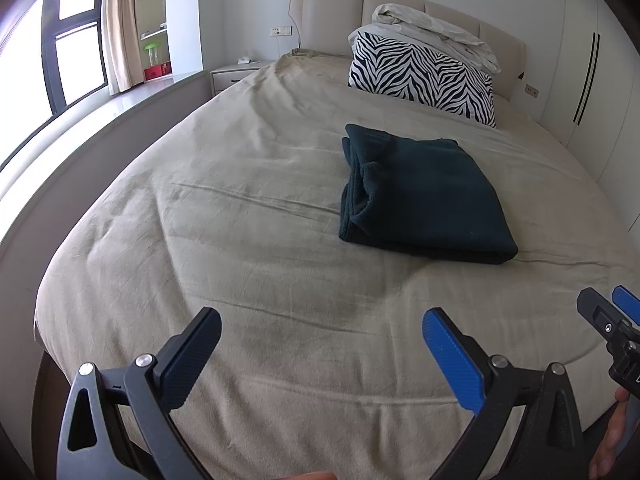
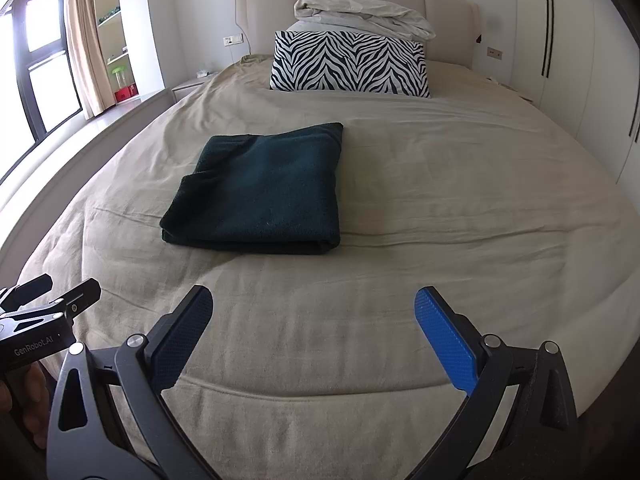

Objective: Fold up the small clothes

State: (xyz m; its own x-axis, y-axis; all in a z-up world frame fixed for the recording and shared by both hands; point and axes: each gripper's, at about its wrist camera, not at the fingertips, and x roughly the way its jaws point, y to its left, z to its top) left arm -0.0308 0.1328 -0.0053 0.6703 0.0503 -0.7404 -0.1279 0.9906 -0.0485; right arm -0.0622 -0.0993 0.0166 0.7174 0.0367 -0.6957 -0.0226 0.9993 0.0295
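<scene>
Evidently I hold both spread and empty, the left hand-held gripper (image 1: 322, 330) and right hand-held gripper (image 2: 314, 308), near the bed's (image 1: 240, 264) foot; the folded dark towel (image 2: 264, 192) lies at 11 o'clock, seemingly finished.

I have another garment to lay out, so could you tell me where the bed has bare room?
The bed is bare right of the folded dark green cloth, and between it and both hand-held grippers. The headboard end is crowded by the zebra pillow and rumpled white bedding.
</scene>
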